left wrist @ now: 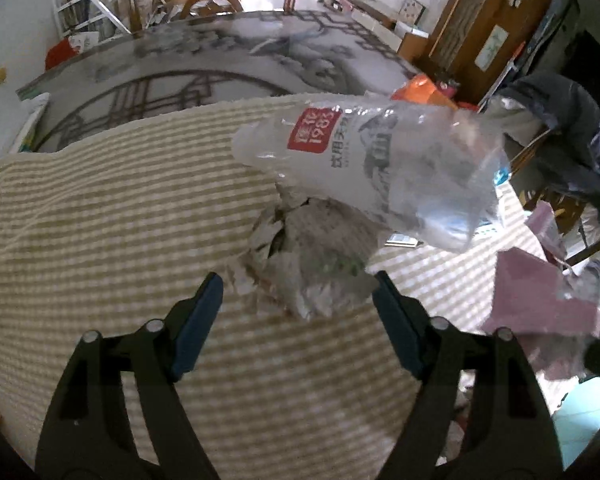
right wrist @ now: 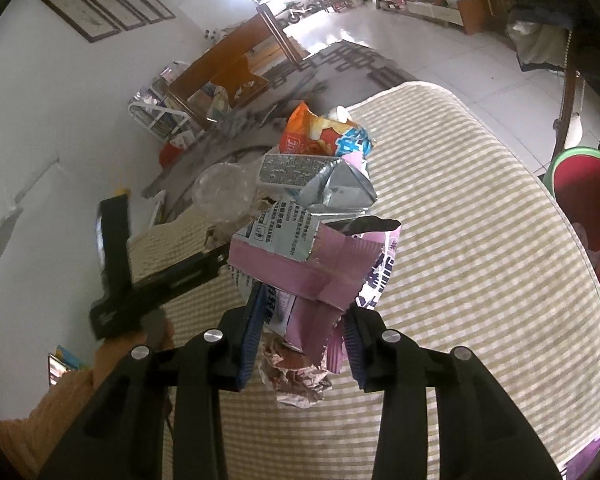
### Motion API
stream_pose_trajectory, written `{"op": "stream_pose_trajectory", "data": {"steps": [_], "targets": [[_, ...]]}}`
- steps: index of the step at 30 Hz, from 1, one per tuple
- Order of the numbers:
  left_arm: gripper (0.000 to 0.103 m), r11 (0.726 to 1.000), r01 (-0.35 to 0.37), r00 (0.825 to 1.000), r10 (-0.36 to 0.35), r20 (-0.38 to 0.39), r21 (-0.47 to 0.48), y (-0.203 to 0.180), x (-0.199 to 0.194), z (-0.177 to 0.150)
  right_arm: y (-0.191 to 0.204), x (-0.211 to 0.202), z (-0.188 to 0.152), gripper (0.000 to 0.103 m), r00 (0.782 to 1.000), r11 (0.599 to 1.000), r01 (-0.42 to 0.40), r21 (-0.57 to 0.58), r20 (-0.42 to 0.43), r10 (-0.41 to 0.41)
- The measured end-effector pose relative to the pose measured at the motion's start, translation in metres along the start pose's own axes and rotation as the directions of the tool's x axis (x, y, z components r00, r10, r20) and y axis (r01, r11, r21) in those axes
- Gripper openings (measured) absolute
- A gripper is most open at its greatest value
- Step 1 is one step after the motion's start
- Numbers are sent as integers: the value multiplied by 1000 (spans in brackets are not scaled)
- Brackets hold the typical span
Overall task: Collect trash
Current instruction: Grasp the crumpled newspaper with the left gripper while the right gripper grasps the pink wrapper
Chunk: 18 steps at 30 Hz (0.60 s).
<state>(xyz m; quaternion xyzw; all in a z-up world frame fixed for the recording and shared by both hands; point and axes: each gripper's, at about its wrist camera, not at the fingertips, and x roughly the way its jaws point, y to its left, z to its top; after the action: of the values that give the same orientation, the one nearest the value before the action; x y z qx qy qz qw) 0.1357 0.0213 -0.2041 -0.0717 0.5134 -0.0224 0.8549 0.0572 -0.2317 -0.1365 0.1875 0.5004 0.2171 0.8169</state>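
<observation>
Purple wrapper (right wrist: 320, 276) pinched in my right gripper (right wrist: 304, 320), light, crinkly, hold bunched middle | left gripper (left wrist: 298, 292) part-open, straddling crumpled paper (left wrist: 312, 268) near centre of striped cloth (left wrist: 100, 208), soft, empty-handed.

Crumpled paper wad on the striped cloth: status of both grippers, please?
Left gripper open, astride crumpled grey paper wad. Right gripper shut on torn purple foil wrapper. Clear plastic bottle lies over wad.

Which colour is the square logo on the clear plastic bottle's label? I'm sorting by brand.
Red, with white characters, on the plastic bottle; clearest in the left wrist view.
</observation>
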Motion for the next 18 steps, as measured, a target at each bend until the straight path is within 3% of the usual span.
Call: {"op": "stream_pose_trajectory", "data": {"steps": [1,4,14,16,18], "targets": [[48,1000,-1,1000,1,-9,4,0,4,1,0,0,-1,36,1000,1000,2,1,-2,-2],[41,1000,8,1000,-8,-6,3,-2,2,0,-1,4,0,36,1000,1000,13,9,-8,-13],[40,999,3,1000,-3,-5,-41,11,-34,-30,-28,19,-4,39,997,994,45,101,-62,-39],[40,999,3,1000,-4,-16,-53,14,-37,-38,-32,24,-5,42,997,992,45,119,-74,-36],[40,998,-5,1000,4,-21,-68,15,-38,-44,-34,26,-5,59,996,990,46,133,-81,-35]]}}
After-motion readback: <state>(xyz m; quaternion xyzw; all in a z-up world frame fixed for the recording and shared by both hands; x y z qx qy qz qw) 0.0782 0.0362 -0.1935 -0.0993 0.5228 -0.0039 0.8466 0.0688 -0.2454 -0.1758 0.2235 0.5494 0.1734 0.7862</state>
